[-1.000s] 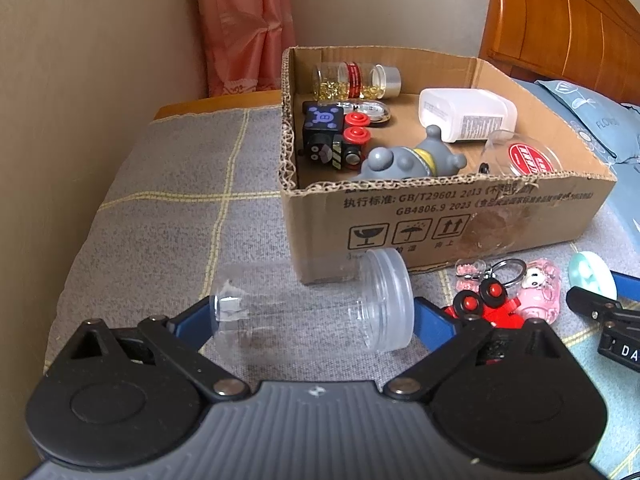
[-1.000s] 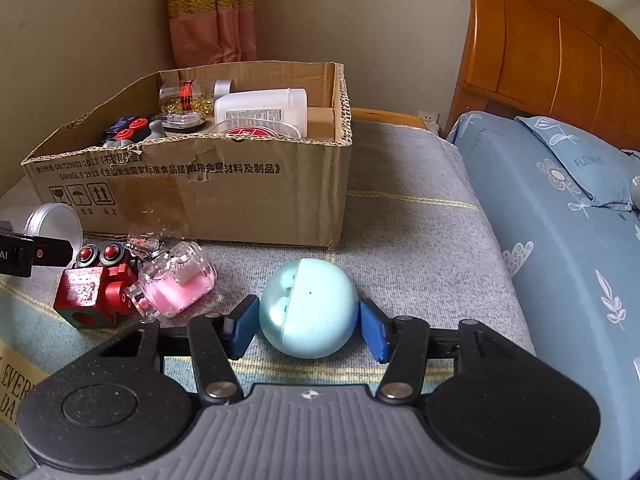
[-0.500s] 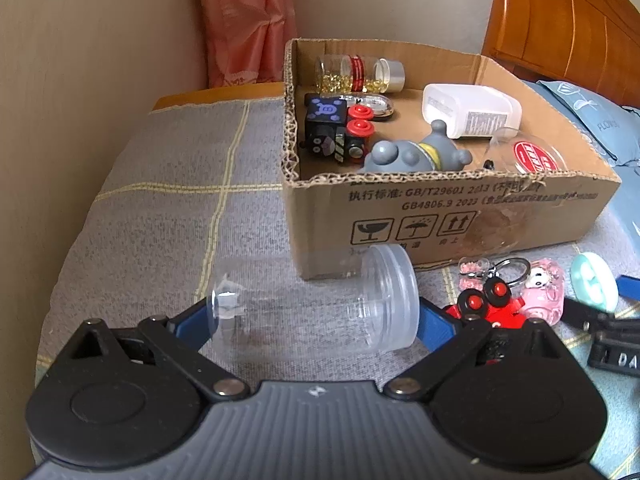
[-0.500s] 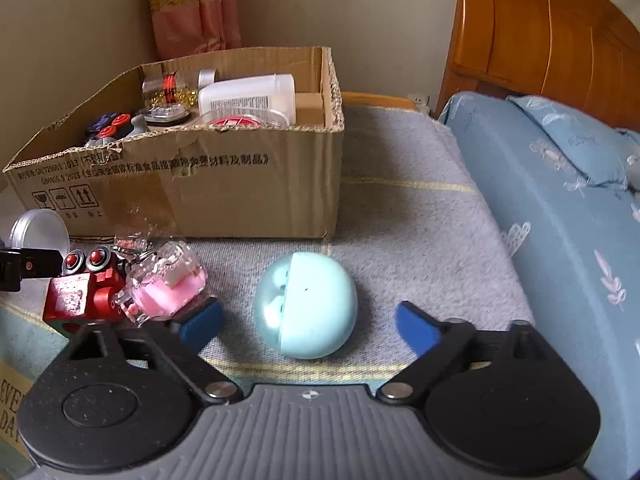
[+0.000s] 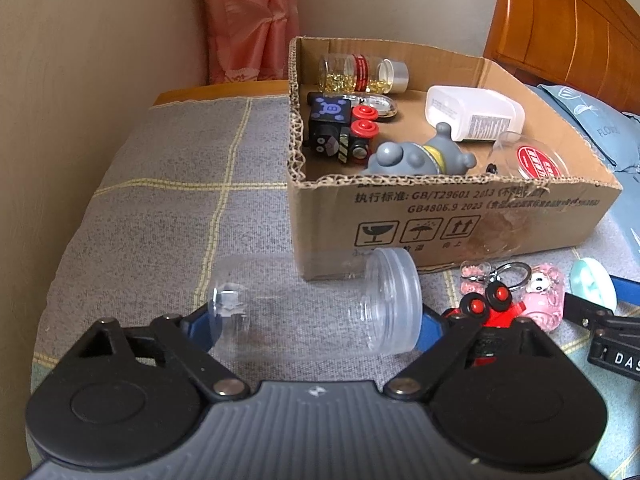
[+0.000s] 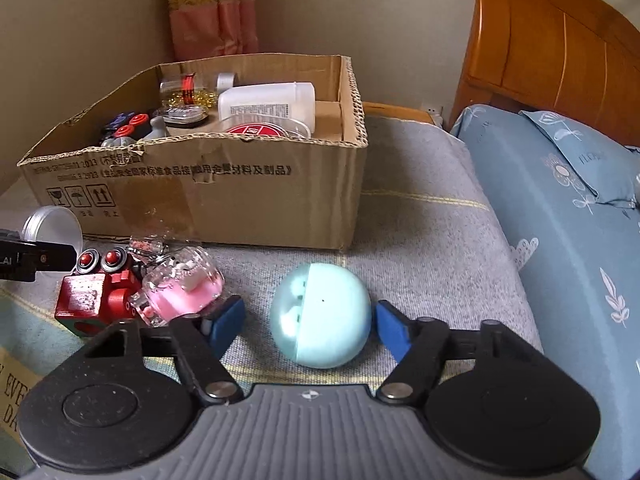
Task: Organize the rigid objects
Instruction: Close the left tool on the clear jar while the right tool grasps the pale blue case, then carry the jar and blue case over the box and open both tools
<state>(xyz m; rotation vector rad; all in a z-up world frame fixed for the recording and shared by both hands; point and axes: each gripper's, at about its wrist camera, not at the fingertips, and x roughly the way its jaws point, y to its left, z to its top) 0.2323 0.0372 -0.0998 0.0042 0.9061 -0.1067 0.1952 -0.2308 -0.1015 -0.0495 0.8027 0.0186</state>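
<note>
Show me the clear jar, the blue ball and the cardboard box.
clear jar (image 5: 320,312), left wrist view, middle of its see-through body.
blue ball (image 6: 320,314), right wrist view, centre of its front.
cardboard box (image 6: 248,200), right wrist view, bare front wall below the printed text.

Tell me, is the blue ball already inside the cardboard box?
No, the blue ball sits on the grey blanket in front of the cardboard box.
</note>
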